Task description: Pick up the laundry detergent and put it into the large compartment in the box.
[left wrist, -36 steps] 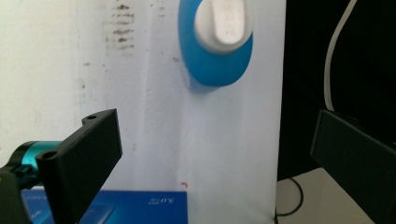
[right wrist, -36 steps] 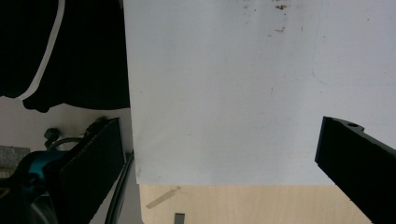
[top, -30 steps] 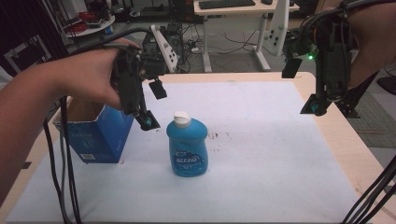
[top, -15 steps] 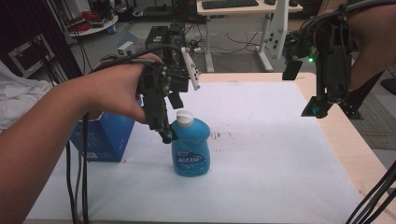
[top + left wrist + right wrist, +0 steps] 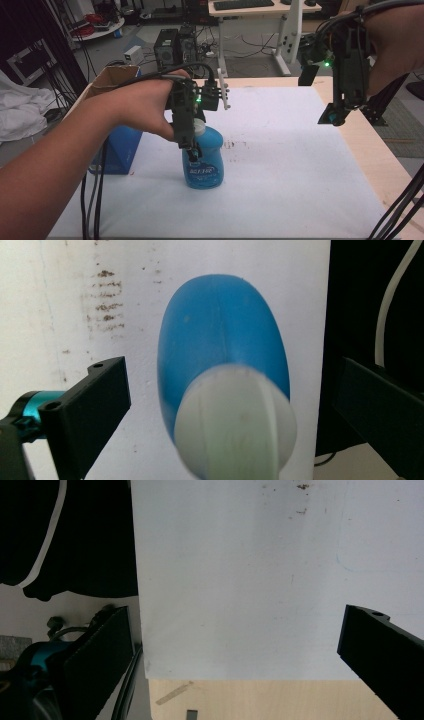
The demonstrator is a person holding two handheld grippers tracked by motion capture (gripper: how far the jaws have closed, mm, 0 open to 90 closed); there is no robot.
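White-covered bench [image 5: 280, 165]: left gripper [image 5: 192, 148] has moved from beside the cardboard box to the blue plastic soap bottle [image 5: 204, 161], jaws apart astride its white cap [image 5: 235, 422]; grasp imminent. Right gripper [image 5: 334, 116] idle, gaping.

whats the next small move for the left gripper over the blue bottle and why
Probably lower the left gripper a little further, then close. Its jaws stand open on either side of the blue bottle's white cap, with gaps on both sides, so nothing is gripped yet. The bottle stands upright on the white mat.
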